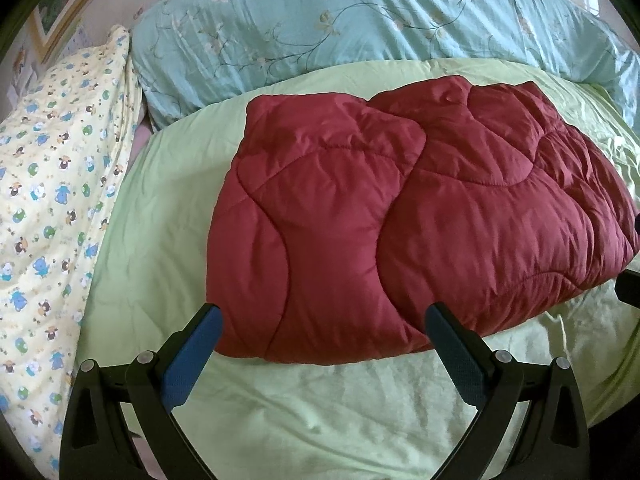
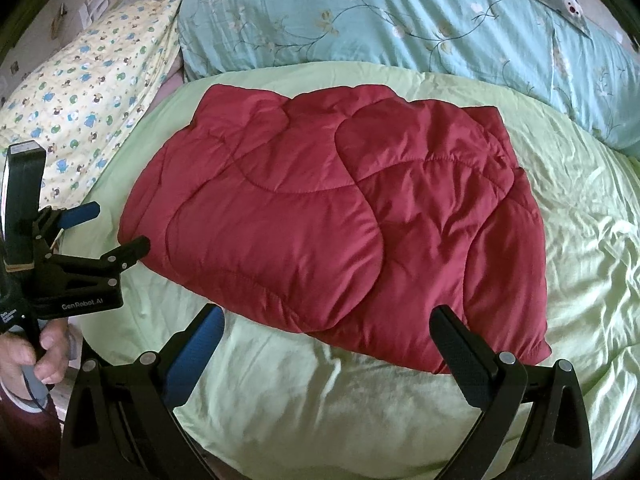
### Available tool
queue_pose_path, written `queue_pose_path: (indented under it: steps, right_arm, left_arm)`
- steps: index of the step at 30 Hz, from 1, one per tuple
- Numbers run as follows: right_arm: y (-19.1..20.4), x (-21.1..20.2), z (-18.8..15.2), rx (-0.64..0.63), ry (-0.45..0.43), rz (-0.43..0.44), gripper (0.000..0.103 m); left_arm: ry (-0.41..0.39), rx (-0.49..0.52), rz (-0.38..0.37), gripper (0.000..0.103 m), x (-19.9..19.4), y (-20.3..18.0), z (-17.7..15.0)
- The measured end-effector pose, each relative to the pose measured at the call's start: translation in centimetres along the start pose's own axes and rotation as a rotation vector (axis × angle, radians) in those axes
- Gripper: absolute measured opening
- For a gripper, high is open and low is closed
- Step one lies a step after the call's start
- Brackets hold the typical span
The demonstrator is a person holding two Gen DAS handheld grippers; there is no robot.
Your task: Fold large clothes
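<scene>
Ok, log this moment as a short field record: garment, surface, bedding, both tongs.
garment: dark red quilted jacket, folded into a compact bundle, lying flat
surface: light green bedsheet, wrinkled
bedding behind: teal floral duvet; yellow bear-print pillow at left
left tongs: open, empty, at the jacket's near edge
right tongs: open, empty, at the near edge

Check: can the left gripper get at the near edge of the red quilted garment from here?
Probably yes: the left gripper is open, the red quilted garment edge lies right ahead on the green sheet, nothing between.
</scene>
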State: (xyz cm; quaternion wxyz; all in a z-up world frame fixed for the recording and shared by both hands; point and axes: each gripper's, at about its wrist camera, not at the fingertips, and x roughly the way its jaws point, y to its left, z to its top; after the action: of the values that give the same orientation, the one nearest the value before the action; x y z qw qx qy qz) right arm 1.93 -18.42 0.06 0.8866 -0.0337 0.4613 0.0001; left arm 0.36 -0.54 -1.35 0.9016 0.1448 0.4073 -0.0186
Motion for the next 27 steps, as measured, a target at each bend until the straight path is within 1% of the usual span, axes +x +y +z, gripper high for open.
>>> queue_pose_path:
  steps: [27]
  right_arm:
    - [-0.33,0.61,-0.35,0.002,0.019,-0.005,0.103]
  left_arm:
    - [-0.011,-0.003,-0.006,0.103,-0.50,-0.21,0.01]
